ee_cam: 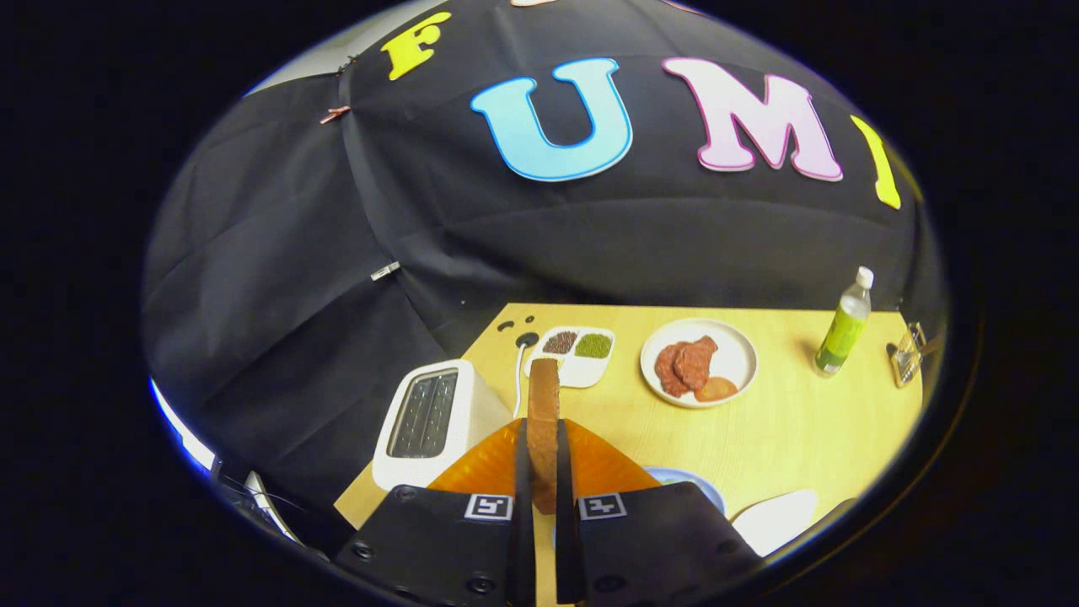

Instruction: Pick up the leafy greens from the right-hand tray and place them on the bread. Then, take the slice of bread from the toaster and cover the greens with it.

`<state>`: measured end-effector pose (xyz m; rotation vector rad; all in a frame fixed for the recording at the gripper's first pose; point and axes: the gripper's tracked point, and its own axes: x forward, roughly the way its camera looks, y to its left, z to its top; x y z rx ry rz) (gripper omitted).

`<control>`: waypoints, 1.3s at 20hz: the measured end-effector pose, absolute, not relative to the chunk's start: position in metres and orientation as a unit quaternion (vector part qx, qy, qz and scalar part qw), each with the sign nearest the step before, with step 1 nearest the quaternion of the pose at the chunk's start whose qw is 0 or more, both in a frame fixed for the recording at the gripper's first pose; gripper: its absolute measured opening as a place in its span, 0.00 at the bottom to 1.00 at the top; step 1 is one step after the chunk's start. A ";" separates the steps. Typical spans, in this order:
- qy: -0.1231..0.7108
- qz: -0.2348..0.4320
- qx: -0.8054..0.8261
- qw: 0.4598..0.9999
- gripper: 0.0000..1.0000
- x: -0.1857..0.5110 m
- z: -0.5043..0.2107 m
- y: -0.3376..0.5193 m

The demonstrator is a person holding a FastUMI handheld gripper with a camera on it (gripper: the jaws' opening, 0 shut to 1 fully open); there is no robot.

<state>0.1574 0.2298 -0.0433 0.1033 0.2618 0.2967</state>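
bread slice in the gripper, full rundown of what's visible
The bread slice is brown, toasted-looking, seen edge-on and standing upright between the fingers of the gripper, which press on both its faces. Its top rises beyond the fingertips; its lower end is hidden between them. It is held above the wooden table, right of the white toaster, touching nothing else.

A yellow wooden table [784, 438] lies ahead of the fingers. Far beyond them sits a white tray [582, 371] with two cups, one dark brown, one green. Right of it is a round white plate [738, 354] with red meat slices [684, 364]. Further right stands a green bottle [843, 329].
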 end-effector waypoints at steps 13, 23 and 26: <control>0.186 0.127 0.102 0.969 0.14 0.160 -0.145 0.186; 0.206 0.071 0.156 0.963 0.14 0.154 -0.181 0.137; 0.221 0.040 0.165 0.960 0.29 0.154 -0.195 0.119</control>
